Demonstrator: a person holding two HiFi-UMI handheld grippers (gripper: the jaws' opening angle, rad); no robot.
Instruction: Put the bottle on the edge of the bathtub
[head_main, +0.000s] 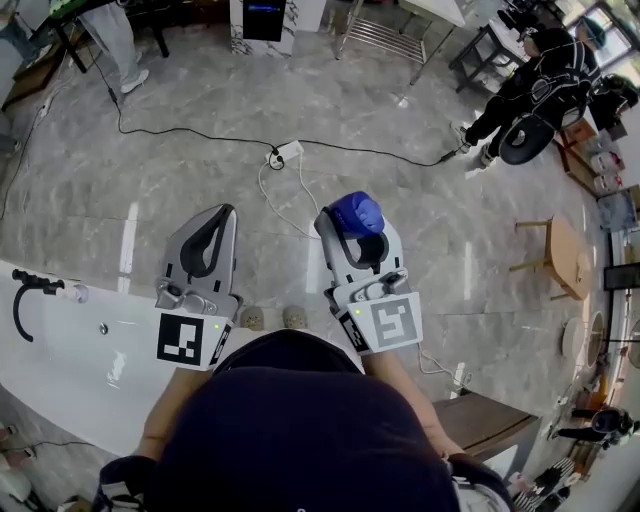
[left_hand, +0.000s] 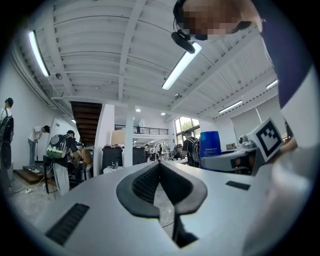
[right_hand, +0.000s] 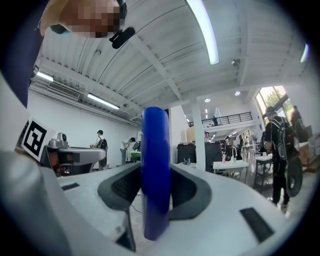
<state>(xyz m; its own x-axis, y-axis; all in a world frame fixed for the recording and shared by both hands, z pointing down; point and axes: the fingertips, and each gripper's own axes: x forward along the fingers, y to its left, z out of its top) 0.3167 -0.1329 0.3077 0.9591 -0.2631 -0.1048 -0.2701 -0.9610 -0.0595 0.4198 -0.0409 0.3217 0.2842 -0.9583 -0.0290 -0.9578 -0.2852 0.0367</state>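
Right tongs (head_main: 352, 232) clenched on blue bottle (head_main: 357, 213), centre frame, held level over floor, probably for carrying to the tub. Left tongs (head_main: 214, 228) pinched together, empty, kept clear. Bathtub (head_main: 70, 345) lower left, rim not yet reached.

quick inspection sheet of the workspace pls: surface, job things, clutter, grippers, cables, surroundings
surface: grey marble-look floor; white bathtub at lower left, with a black tap on its rim
job's things: blue bottle, held upright, not yet on the bathtub edge
clutter: nothing seen on the bathtub rim besides the tap
grippers: left gripper with jaws together, empty; right gripper closed on the bottle
cables: black cable runs across the floor to a white power strip; white cable loops from it
surroundings: wooden stool at right; crouching person at upper right
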